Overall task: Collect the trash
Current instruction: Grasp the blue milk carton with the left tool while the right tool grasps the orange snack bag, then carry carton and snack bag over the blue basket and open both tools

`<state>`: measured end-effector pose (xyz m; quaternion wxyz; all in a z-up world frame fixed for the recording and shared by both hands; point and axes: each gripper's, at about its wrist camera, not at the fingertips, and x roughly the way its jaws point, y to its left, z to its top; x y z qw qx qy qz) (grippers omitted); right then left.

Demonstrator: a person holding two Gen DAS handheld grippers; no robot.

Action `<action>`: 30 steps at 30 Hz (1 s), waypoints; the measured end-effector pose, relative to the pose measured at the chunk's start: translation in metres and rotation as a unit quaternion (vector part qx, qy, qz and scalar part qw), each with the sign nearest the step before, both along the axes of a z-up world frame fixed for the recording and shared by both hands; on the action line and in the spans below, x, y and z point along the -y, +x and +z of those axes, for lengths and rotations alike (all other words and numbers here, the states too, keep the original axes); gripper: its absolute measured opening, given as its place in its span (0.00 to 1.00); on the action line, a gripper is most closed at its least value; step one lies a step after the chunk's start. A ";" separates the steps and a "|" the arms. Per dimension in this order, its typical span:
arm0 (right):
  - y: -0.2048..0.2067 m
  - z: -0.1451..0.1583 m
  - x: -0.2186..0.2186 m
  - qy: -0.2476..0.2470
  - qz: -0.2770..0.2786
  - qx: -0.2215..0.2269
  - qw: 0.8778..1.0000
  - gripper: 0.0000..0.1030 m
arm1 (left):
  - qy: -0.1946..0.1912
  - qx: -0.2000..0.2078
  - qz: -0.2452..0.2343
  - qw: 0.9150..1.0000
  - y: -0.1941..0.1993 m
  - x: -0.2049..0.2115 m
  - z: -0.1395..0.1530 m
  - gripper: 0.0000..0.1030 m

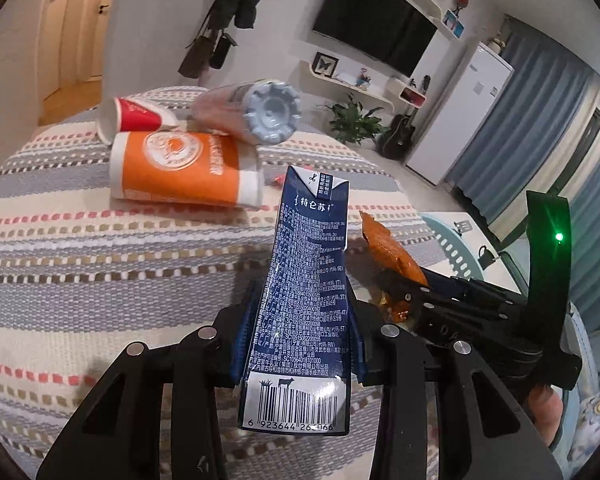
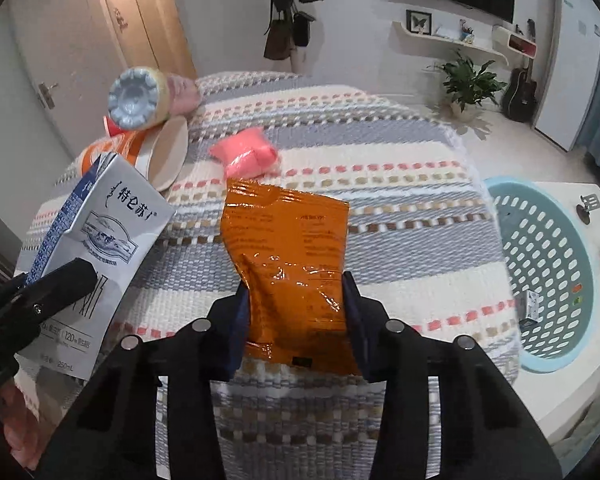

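Striped woven cloth in grey, cream and coral is covering the table, and the trash is lying across it in a living room with a wall television and a potted plant behind.

At the table's right edge a pale blue perforated basket is sitting on a white surface. Inside it a small boxy item is resting against the lower wall, and two tiny bits, one orange and one green, are lying near it; what they are is too small to tell.

The left hand-held gripper is clamping a dark blue milk carton between its pads, narrowly parted, and the carton is pinching in at the grip, its barcode end pointing toward the camera. The right hand-held gripper is squeezing the lower part of an orange snack packet, whose crinkled foil is buckling between the pads while its upper end is reaching out over the cloth.

Farther back, an orange paper cup is lying on its side with its open mouth facing right in the right wrist view; nothing is showing inside it. A red paper cup is lying behind it, and a plastic bottle is resting across both, base toward the cameras. A pink crumpled wrapper is lying alone mid-table, apart from the cups.
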<state>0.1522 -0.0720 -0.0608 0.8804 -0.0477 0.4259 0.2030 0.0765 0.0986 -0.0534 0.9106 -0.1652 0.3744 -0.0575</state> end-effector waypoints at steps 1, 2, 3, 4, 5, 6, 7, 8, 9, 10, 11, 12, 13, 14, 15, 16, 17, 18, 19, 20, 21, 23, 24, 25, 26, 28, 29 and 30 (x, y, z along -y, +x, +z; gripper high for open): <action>0.000 0.003 0.003 0.003 -0.003 0.004 1.000 0.37 | 0.001 0.004 -0.004 1.000 0.001 0.004 0.003 0.35; 0.000 0.007 0.008 0.008 -0.006 0.009 1.000 0.37 | 0.001 0.006 -0.007 1.000 0.003 0.005 0.005 0.35; 0.000 0.010 0.012 0.013 -0.009 0.012 1.000 0.37 | 0.002 0.011 -0.013 1.000 0.004 0.009 0.008 0.35; 0.000 0.014 0.018 0.018 -0.014 0.017 1.000 0.37 | 0.003 0.015 -0.018 1.000 0.005 0.013 0.012 0.35; 0.001 0.018 0.023 0.020 -0.019 0.023 0.999 0.37 | 0.004 0.018 -0.021 1.000 0.007 0.017 0.015 0.35; 0.002 0.022 0.030 0.021 -0.026 0.029 0.999 0.37 | 0.005 0.021 -0.024 0.999 0.008 0.020 0.017 0.35; 0.002 0.026 0.034 0.022 -0.031 0.034 0.999 0.37 | 0.005 0.025 -0.029 0.999 0.011 0.024 0.021 0.35; 0.003 0.029 0.041 0.025 -0.037 0.037 0.998 0.37 | 0.004 0.028 -0.032 0.999 0.013 0.028 0.024 0.35; 0.004 0.033 0.049 0.032 -0.042 0.040 0.998 0.37 | 0.003 0.031 -0.036 0.999 0.017 0.032 0.028 0.35; 0.005 0.037 0.055 0.037 -0.047 0.042 0.997 0.37 | 0.003 0.034 -0.041 0.999 0.019 0.037 0.031 0.35; 0.005 0.040 0.062 0.041 -0.053 0.045 0.997 0.37 | 0.003 0.038 -0.047 0.998 0.023 0.043 0.034 0.35; 0.007 0.044 0.071 0.046 -0.062 0.050 0.996 0.37 | 0.004 0.042 -0.054 0.998 0.026 0.049 0.037 0.35; 0.008 0.046 0.078 0.050 -0.068 0.053 0.995 0.37 | 0.005 0.043 -0.059 0.997 0.027 0.053 0.038 0.35; 0.010 0.049 0.087 0.056 -0.076 0.056 0.994 0.37 | 0.006 0.046 -0.066 0.997 0.030 0.061 0.041 0.35; 0.012 0.052 0.097 0.061 -0.085 0.058 0.993 0.37 | 0.008 0.048 -0.072 0.996 0.033 0.068 0.043 0.35; 0.014 0.054 0.104 0.064 -0.091 0.059 0.992 0.37 | 0.009 0.050 -0.076 0.996 0.035 0.074 0.044 0.35; 0.015 0.055 0.113 0.068 -0.098 0.061 0.991 0.37 | 0.012 0.050 -0.083 0.995 0.039 0.082 0.045 0.36; 0.017 0.056 0.121 0.071 -0.105 0.061 0.990 0.37 | 0.014 0.050 -0.088 0.995 0.042 0.089 0.046 0.36; 0.019 0.056 0.130 0.075 -0.113 0.062 0.989 0.37 | 0.016 0.050 -0.091 0.994 0.045 0.093 0.047 0.36; 0.021 0.056 0.139 0.078 -0.121 0.062 0.988 0.37 | 0.018 0.050 -0.097 0.994 0.049 0.101 0.047 0.36; 0.023 0.055 0.146 0.080 -0.129 0.062 0.987 0.37 | 0.021 0.050 -0.103 0.993 0.054 0.109 0.048 0.36; 0.029 0.051 0.166 0.086 -0.147 0.060 0.984 0.37 | 0.023 0.050 -0.113 0.992 0.064 0.121 0.048 0.36; 0.031 0.049 0.173 0.087 -0.153 0.059 0.983 0.37 | 0.022 0.047 -0.118 0.992 0.070 0.129 0.047 0.36; 0.032 0.046 0.183 0.088 -0.163 0.057 0.981 0.37 | 0.022 0.045 -0.122 0.991 0.074 0.134 0.046 0.36; 0.034 0.043 0.191 0.087 -0.171 0.056 0.980 0.37 | 0.022 0.042 -0.129 0.991 0.082 0.145 0.045 0.36; 0.039 0.037 0.206 0.089 -0.186 0.051 0.977 0.37 | 0.022 0.037 -0.139 0.989 0.092 0.156 0.042 0.36; 0.041 0.033 0.214 0.092 -0.193 0.047 0.976 0.37 | 0.022 0.033 -0.149 0.988 0.100 0.168 0.038 0.36; 0.044 0.029 0.223 0.093 -0.201 0.043 0.974 0.37 | 0.022 0.030 -0.155 0.987 0.105 0.175 0.035 0.36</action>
